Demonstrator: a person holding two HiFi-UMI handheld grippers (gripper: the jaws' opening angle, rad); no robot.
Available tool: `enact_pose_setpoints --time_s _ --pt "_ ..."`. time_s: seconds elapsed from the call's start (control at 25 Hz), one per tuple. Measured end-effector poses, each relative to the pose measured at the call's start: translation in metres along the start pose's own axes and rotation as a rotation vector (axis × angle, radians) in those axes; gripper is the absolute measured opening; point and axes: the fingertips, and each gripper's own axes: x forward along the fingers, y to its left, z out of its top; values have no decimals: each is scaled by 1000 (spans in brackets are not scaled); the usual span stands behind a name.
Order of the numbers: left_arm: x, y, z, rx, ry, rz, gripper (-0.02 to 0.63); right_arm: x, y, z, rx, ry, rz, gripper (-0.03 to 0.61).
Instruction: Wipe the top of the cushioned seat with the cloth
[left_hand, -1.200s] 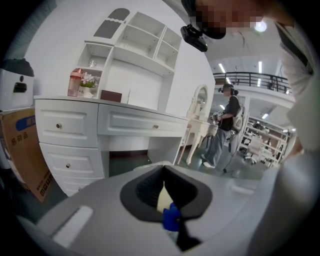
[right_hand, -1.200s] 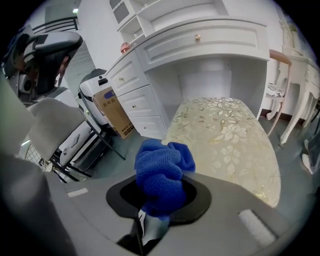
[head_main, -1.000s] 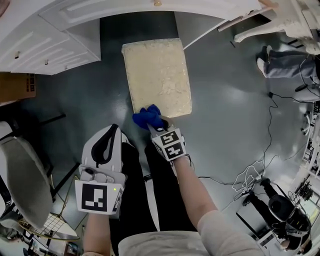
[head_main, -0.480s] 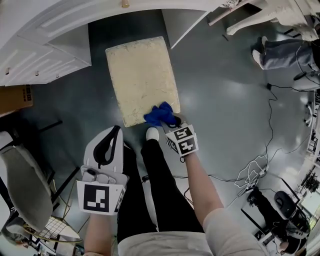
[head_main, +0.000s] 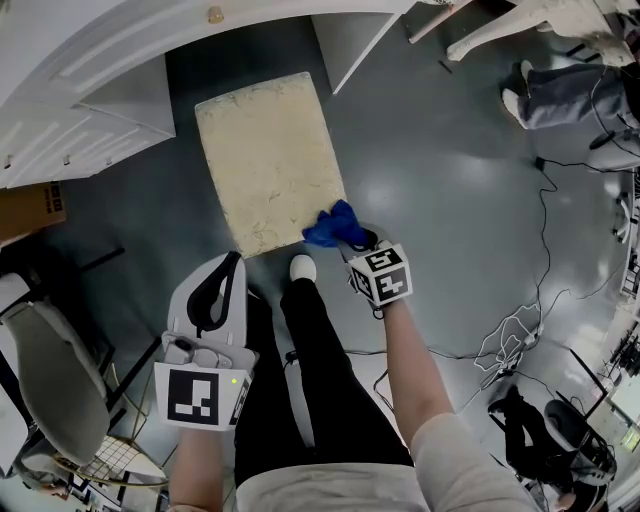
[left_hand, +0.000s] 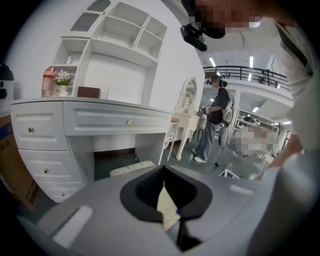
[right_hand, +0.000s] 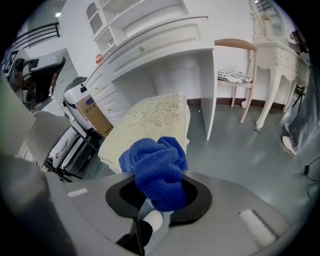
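The cushioned seat (head_main: 268, 160) is a cream rectangular pad on the dark floor, under the white desk. A bunched blue cloth (head_main: 335, 227) rests at its near right corner, and my right gripper (head_main: 352, 240) is shut on it. In the right gripper view the blue cloth (right_hand: 157, 167) bulges out of the right gripper (right_hand: 160, 192), with the seat (right_hand: 150, 122) just beyond. My left gripper (head_main: 222, 275) hangs back over my left leg, shut and holding nothing. In the left gripper view the left gripper (left_hand: 167, 200) points at the seat (left_hand: 132, 169) from a distance.
A white desk with drawers (head_main: 90, 90) spans the top left. A cardboard box (head_main: 25, 210) and a grey chair (head_main: 50, 370) stand at the left. My shoe (head_main: 301, 268) is by the seat's near edge. Cables (head_main: 520, 320) trail at right; a person (head_main: 570, 100) stands far right.
The right gripper has carried the blue cloth rightward along the seat's near edge to its right corner. The left gripper has stayed where it was.
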Motion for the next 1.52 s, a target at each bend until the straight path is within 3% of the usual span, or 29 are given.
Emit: enact_pose_setpoints --time_s 0.36,0.56,1.16,1.52 --pt "9 -9 8 12 -7 -19 1 -4 -8 -3 31 31 -5 92" --pt "-2 -3 18 24 -7 -20 0 -19 3 7 111 -15 -15 80" --pt "-70 8 87 112 -25 -113 1 -146 100 115 185 -273 -48 78" --pt "-122 18 158 158 -131 -152 1 -244 171 190 147 -451 -56 78"
